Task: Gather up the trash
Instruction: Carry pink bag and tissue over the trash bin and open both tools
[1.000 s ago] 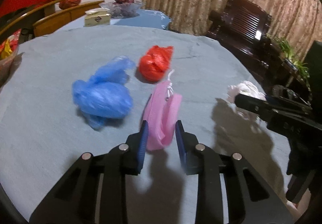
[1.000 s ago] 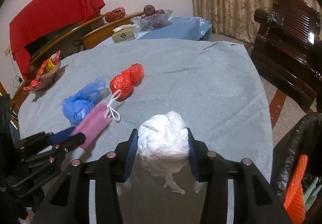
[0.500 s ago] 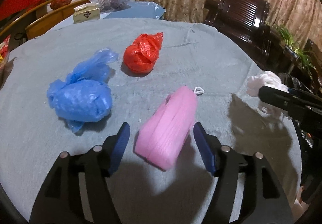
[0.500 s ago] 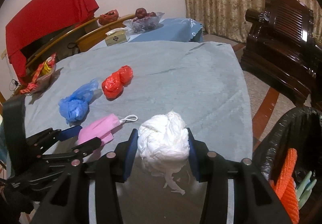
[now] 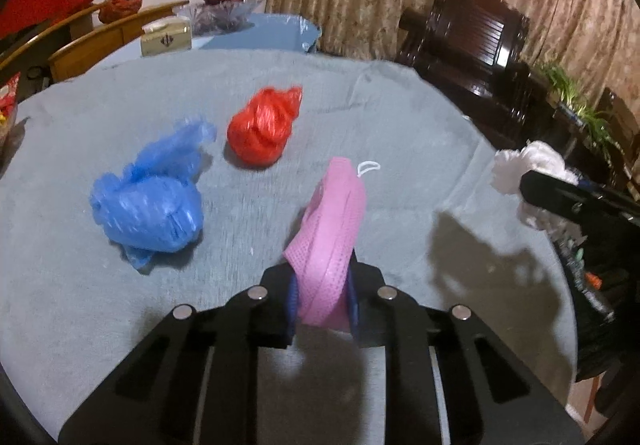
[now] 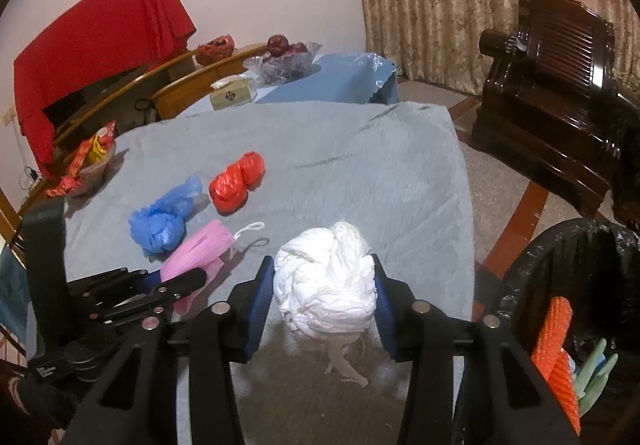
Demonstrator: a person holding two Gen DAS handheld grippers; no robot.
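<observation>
My left gripper [image 5: 322, 295] is shut on a pink face mask [image 5: 330, 233] and holds its near end over the grey tablecloth; the mask also shows in the right wrist view [image 6: 198, 251]. My right gripper [image 6: 324, 303] is shut on a white crumpled plastic bag [image 6: 326, 285], held above the table's right edge; the bag also shows in the left wrist view [image 5: 528, 169]. A blue plastic bag [image 5: 150, 201] and a red plastic bag [image 5: 262, 133] lie on the table. A black-lined trash bin [image 6: 560, 285] stands on the floor at right.
A snack bowl [image 6: 86, 169] sits at the table's far left. A tissue box [image 5: 166, 35] and a fruit dish [image 5: 218, 7] stand on a farther table. A dark wooden armchair [image 6: 560, 93] stands at right. The bin holds orange and green trash [image 6: 558, 345].
My left gripper opened around the pink mask half a second ago and has now shut on it again. My right gripper has carried the white bag toward the bin.
</observation>
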